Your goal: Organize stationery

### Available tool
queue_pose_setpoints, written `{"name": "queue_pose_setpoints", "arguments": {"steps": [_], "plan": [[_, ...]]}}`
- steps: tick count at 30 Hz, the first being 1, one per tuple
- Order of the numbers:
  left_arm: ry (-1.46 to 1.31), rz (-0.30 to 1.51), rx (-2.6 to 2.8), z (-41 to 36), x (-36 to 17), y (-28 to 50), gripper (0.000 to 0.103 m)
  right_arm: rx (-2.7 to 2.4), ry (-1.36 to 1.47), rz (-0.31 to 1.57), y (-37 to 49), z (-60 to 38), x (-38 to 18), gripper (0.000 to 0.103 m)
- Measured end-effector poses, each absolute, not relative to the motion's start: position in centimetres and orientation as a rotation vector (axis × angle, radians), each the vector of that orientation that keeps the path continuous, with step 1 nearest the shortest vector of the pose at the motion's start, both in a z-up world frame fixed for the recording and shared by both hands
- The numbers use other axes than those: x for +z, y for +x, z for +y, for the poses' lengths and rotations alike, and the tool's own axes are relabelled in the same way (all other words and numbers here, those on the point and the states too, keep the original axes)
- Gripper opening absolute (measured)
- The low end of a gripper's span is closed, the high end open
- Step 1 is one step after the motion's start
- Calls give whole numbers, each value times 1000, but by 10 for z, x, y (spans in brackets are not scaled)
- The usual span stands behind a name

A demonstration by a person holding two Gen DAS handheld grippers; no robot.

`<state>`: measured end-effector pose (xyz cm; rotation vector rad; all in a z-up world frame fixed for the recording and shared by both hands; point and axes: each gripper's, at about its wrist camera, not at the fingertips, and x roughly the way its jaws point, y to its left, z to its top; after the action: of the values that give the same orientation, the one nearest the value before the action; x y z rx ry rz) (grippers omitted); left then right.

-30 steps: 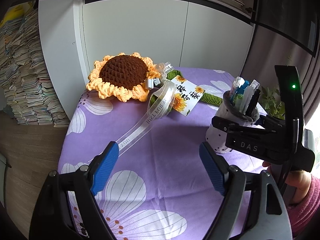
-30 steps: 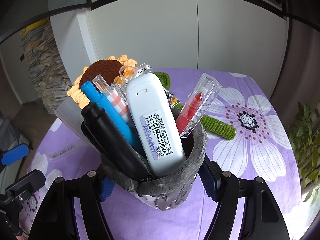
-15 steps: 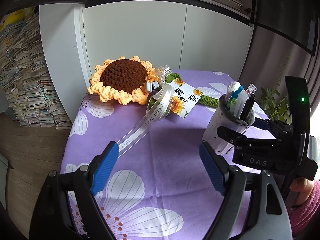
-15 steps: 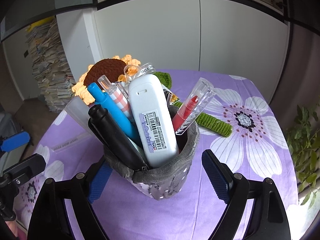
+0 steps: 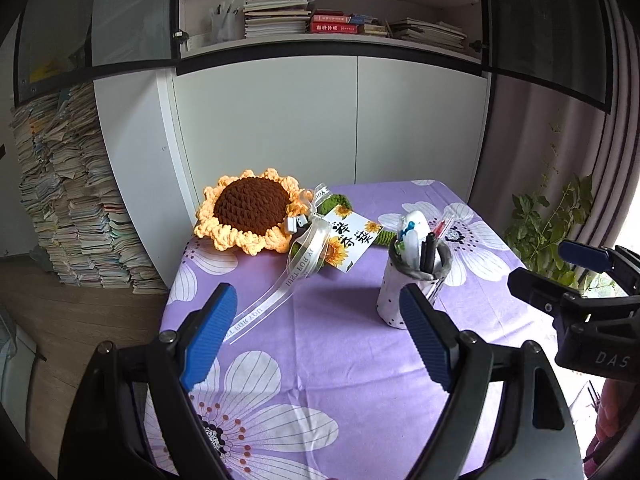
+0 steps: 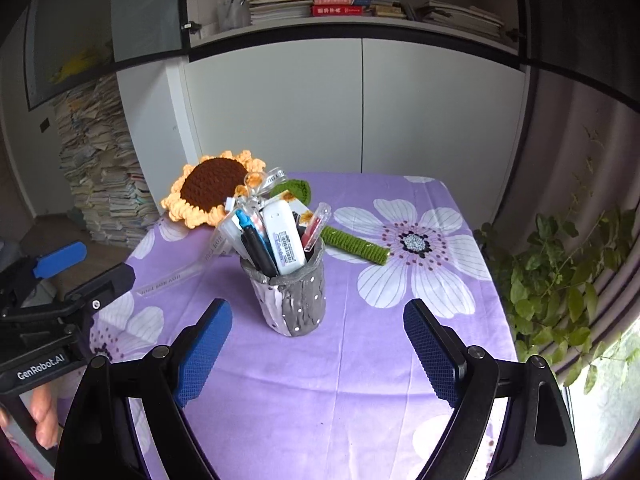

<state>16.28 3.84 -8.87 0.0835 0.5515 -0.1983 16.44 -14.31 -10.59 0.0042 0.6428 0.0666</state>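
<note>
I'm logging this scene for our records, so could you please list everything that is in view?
pen holder: one, grey, upright mid-table
correction tape: one, white, in holder
blue pen: one, in holder
black marker: one, in holder
red pen: one, clear-cased, in holder
crochet sunflower: one, yellow-brown, table's far left
ribbon: one, clear, trailing from sunflower
gift tag: one, white, beside sunflower
tablecloth: purple, floral
paper stack: floor, left
plant: green, right
left tool: open, empty
right tool: open, empty

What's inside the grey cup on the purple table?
The grey cup holds a white correction tape, a black marker, a blue pen and a red pen in a clear case. Their lower ends and the cup's bottom are hidden.
</note>
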Motion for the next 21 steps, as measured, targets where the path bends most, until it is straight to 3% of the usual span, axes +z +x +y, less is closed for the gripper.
{"name": "queue_pose_setpoints", "arguments": {"steps": [2, 4, 21], "plan": [[74, 517, -189, 38, -75, 147, 88, 38, -4, 620, 148, -144, -88, 89], [59, 472, -186, 39, -62, 129, 102, 10, -6, 594, 132, -145, -75, 89], [89, 310, -196, 37, -27, 9, 102, -27, 20, 395, 9, -145, -34, 92]]}}
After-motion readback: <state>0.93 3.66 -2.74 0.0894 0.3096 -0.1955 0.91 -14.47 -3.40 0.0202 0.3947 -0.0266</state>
